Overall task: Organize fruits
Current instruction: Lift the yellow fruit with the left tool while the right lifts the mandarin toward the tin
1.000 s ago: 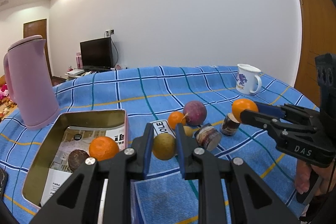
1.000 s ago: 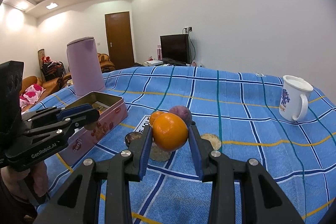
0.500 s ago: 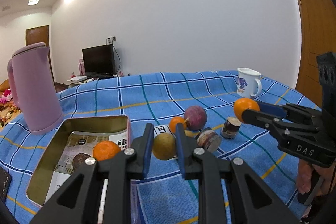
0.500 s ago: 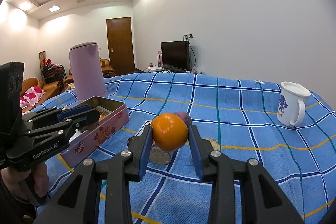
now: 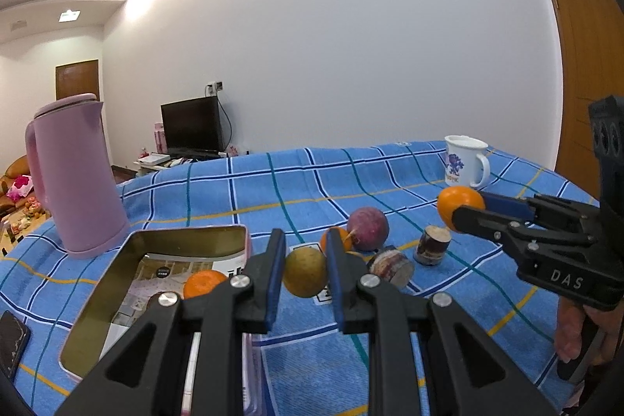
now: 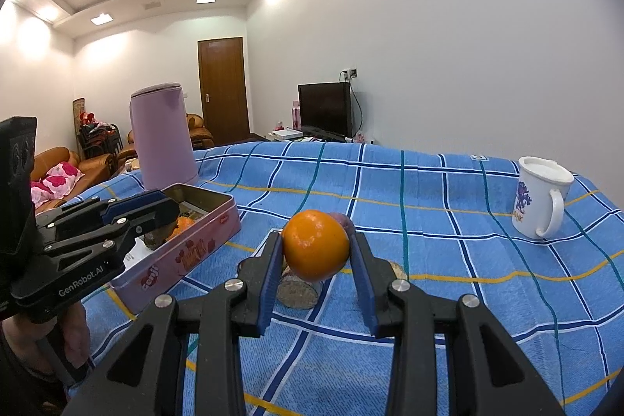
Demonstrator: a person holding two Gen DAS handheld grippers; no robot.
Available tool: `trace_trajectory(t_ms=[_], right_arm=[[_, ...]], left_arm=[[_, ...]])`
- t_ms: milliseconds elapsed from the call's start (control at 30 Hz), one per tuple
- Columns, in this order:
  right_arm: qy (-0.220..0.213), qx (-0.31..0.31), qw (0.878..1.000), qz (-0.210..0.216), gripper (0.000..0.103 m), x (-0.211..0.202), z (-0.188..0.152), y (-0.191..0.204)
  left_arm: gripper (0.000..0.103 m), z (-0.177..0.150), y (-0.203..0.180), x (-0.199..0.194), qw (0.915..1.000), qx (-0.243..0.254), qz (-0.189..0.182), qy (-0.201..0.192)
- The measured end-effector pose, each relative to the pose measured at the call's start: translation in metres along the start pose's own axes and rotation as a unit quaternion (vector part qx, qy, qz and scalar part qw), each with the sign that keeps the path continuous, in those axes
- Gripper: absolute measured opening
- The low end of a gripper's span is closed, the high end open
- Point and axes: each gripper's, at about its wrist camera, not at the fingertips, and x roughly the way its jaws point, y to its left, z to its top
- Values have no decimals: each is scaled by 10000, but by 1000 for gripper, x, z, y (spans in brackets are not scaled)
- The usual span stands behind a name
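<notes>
While both claws stay clamped, left claw (image 5: 302, 273) on pear (image 5: 304, 271), right claw (image 6: 316, 252) on orange (image 6: 315, 245), seemingly nothing shifts.

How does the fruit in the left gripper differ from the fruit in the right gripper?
The yellow-green fruit in the left gripper is dull olive yellow; the orange in the right gripper is bright and glossy. The orange looks larger, spreading its gripper wider than the yellow-green fruit does. Both are round, clamped between blue pads and held above the blue checked tablecloth.
</notes>
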Motion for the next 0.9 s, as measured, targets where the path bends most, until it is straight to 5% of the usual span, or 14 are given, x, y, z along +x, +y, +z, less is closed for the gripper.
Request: trace_trajectory(t_ms=[900], right_arm=[[74, 42, 9999, 67, 37, 9, 2, 9]], left_arm=[[22, 1, -2, 7, 9999, -8, 26, 153]])
